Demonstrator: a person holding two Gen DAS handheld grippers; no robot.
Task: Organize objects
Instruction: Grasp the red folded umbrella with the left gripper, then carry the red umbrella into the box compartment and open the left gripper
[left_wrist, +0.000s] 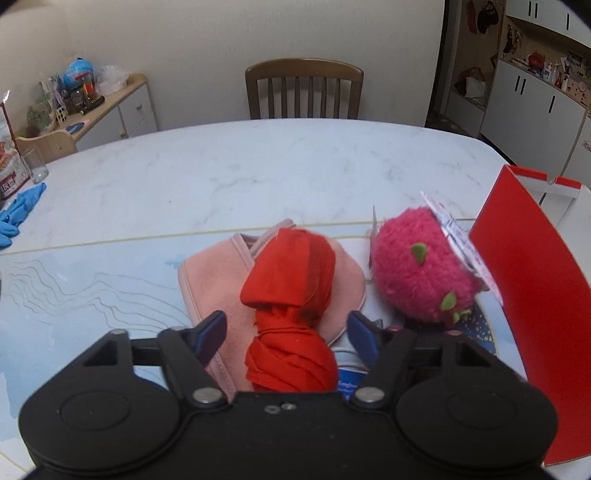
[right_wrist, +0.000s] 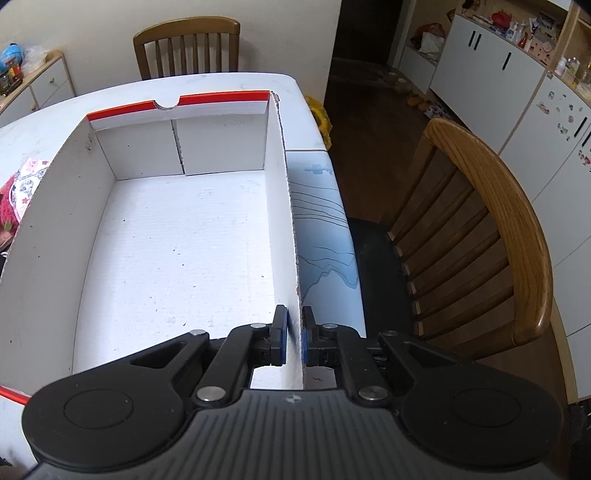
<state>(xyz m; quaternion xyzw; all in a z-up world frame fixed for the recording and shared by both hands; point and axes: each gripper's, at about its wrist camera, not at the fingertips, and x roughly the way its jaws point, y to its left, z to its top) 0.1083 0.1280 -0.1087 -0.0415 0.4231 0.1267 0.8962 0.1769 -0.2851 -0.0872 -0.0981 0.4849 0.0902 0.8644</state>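
Observation:
A red rolled cloth bundle (left_wrist: 291, 269) lies on a pink pouch (left_wrist: 210, 280) on the table mat. My left gripper (left_wrist: 288, 330) stands open over its near end, with a blue pad on either side and a gap to each. A fuzzy pink plush (left_wrist: 417, 266) with green spots and a paper tag sits just right of it, beside the red outer wall of a cardboard box (left_wrist: 532, 277). In the right wrist view the box (right_wrist: 280, 206) is white inside with nothing in it. My right gripper (right_wrist: 294, 332) is shut on the near end of its right wall.
A wooden chair (left_wrist: 304, 88) stands at the table's far side, another chair (right_wrist: 491, 236) at the right end. Blue gloves (left_wrist: 18, 214), a glass (left_wrist: 35, 166) and a snack bag (left_wrist: 9, 155) sit at the far left. The table edge runs just right of the box.

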